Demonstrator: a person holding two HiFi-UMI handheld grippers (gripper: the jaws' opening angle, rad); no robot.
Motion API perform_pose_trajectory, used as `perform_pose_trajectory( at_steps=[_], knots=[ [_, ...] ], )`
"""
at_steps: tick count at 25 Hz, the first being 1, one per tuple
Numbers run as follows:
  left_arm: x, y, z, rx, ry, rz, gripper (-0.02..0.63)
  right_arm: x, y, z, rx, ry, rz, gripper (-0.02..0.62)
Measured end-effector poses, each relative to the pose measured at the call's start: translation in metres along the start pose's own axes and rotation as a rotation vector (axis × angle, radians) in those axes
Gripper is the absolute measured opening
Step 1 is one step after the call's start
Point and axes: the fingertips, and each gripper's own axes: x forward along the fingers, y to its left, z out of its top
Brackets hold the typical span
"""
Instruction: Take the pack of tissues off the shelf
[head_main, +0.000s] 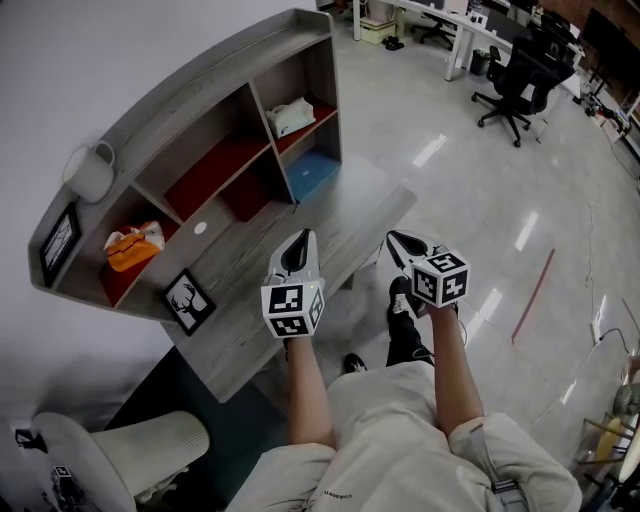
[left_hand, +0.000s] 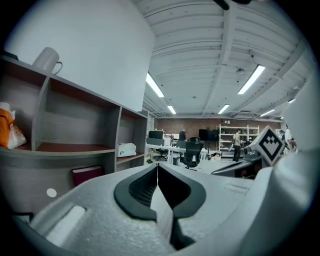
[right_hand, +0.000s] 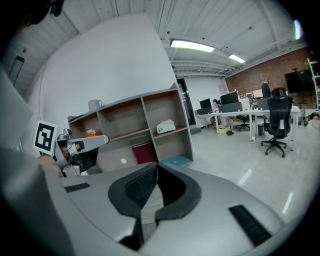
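The white pack of tissues (head_main: 291, 117) lies on the upper shelf of the rightmost compartment of the grey desk shelf unit (head_main: 215, 70). It also shows in the left gripper view (left_hand: 126, 149) and the right gripper view (right_hand: 166, 126). My left gripper (head_main: 300, 245) hovers over the desk top (head_main: 240, 330), shut and empty, well short of the pack. My right gripper (head_main: 400, 243) hangs beyond the desk's front edge, also shut with nothing in it. In their own views both grippers (left_hand: 157, 166) (right_hand: 156, 165) have their jaws pressed together.
A white mug (head_main: 92, 172) stands on top of the unit. An orange bundle (head_main: 133, 247) fills the left compartment, a blue item (head_main: 312, 172) lies under the tissues, and a deer picture (head_main: 188, 300) leans on the desk. Office chairs (head_main: 517, 75) stand far right, a white chair (head_main: 130, 455) near left.
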Motion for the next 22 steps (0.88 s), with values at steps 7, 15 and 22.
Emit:
perform_pose_trajectory(
  at_steps=[7,15,22],
  knots=[
    [0.029,0.013,0.016,0.023,-0.005,0.034,0.011,0.025,-0.009,0.033,-0.043,-0.03,0.028,0.017],
    [0.079,0.027,0.034,0.053,-0.018,0.015,0.011,0.073,-0.034,0.067,-0.059,-0.044,0.053,0.017],
    [0.127,0.039,0.046,0.082,0.017,0.017,0.011,0.123,-0.06,0.111,-0.043,-0.086,0.078,0.017]
  ],
)
